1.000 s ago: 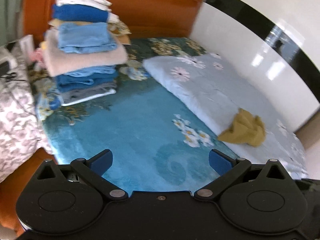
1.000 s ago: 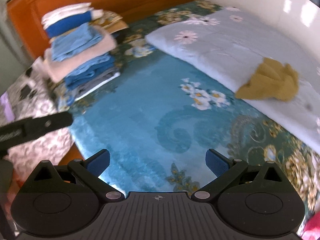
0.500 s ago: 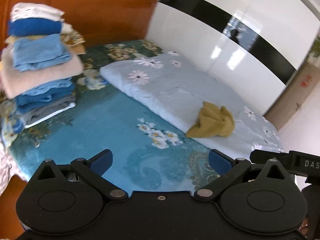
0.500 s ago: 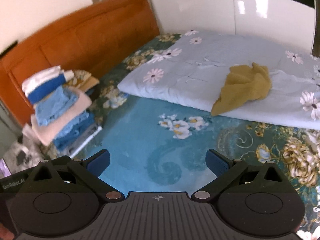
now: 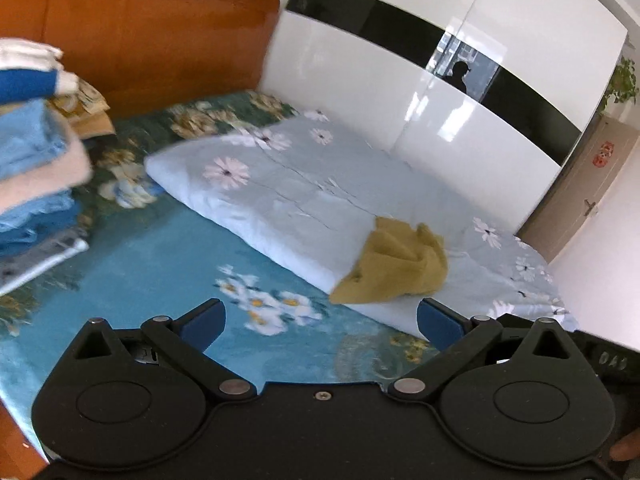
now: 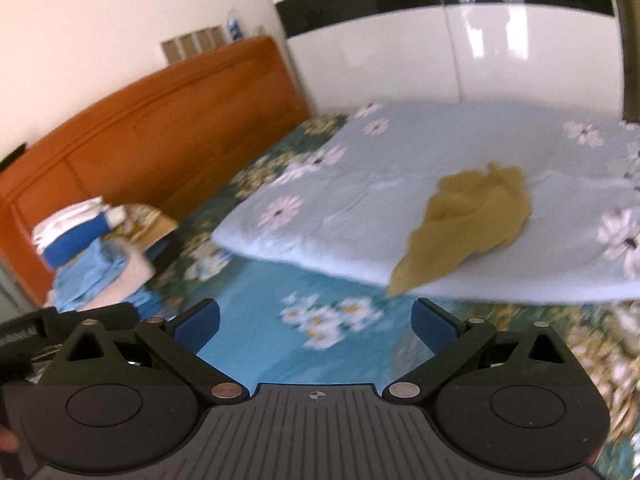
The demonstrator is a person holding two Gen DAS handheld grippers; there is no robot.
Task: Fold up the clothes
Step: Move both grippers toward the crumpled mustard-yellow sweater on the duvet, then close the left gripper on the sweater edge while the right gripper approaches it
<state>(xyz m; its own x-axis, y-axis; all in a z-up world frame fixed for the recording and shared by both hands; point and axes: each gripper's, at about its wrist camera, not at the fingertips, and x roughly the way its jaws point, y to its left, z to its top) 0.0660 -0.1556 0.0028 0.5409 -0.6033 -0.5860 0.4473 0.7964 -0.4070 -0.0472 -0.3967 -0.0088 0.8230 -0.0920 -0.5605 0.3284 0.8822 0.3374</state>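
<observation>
A crumpled mustard-yellow garment (image 5: 396,268) lies on the near edge of a pale blue flowered quilt (image 5: 288,192) on the bed; it also shows in the right wrist view (image 6: 468,220). My left gripper (image 5: 320,320) is open and empty, held above the teal bedsheet, short of the garment. My right gripper (image 6: 316,322) is open and empty, also above the sheet, with the garment ahead and to the right. A stack of folded clothes (image 5: 32,160) stands at the left by the headboard, also seen in the right wrist view (image 6: 92,256).
An orange wooden headboard (image 5: 152,40) runs along the back. White glossy wardrobe doors (image 5: 420,92) stand behind the bed. The teal flowered bedsheet (image 5: 160,264) lies between the stack and the quilt. A door (image 5: 584,196) is at the far right.
Both grippers have swung to the right and tilted up, away from the folded stack and toward the yellow garment. Both stayed open and empty.
</observation>
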